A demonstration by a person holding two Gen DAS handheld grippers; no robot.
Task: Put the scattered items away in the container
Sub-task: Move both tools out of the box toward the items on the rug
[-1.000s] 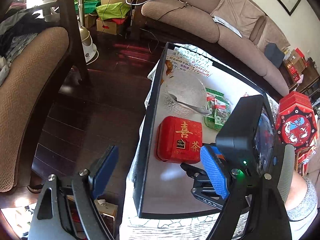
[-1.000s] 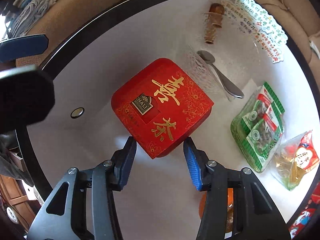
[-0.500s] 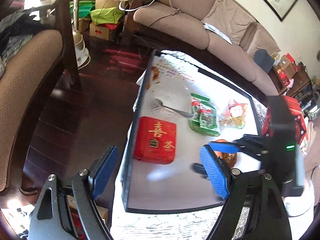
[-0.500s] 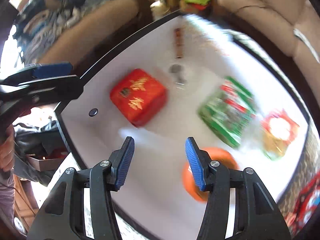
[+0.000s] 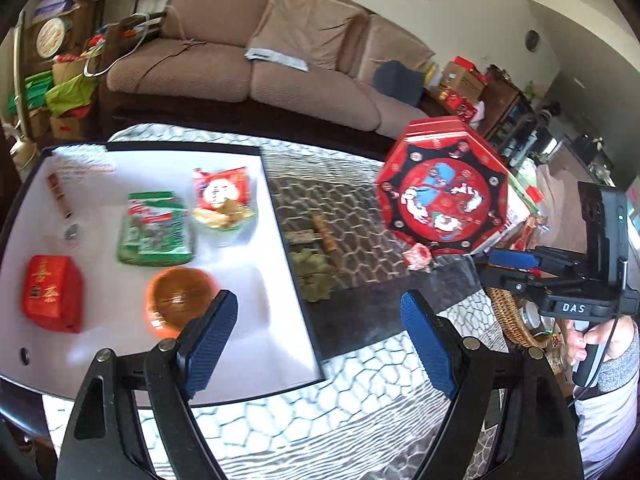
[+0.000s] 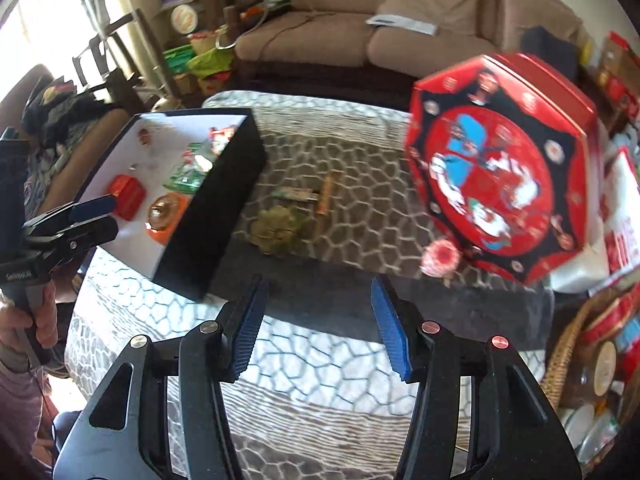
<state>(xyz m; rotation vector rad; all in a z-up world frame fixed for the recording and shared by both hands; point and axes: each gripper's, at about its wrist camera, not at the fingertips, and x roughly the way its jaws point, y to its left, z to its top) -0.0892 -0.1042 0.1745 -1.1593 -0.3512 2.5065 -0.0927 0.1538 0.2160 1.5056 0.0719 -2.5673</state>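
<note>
Both claws hang empty over the cluttered surface [image 6: 360, 208], covered in a grey cobble-print cloth. The left claw [image 5: 320, 344] stands spread wide with nothing between its blue pads; the right claw [image 6: 318, 328] is half open, its jaws having just widened slightly, also bare.

The black, white-lined rectangular box [image 6: 224, 200], the container, sits at nine o'clock in the right wrist view. It already holds a red tea tin [image 5: 52, 292], an orange-rimmed round jar [image 5: 180, 300], a green snack packet [image 5: 156, 228] and a red-and-white snack bag [image 5: 222, 200].

Outside it, near the middle of the cloth, lie a clump of green wrapped sweets [image 6: 278, 228], a slim brown stick-shaped packet [image 6: 326, 198] and a small flat card [image 6: 296, 194]. A pink-and-white wrapped sweet [image 6: 440, 258] rests at four o'clock from them, just beside the big red octagonal tin [image 6: 504, 168].

The risks: the sweets clump looks loose, so a pinch could lift a few and scatter the rest. The flat card may slip from the pads. A reach for the pink sweet could knock the tilted octagonal tin.
</note>
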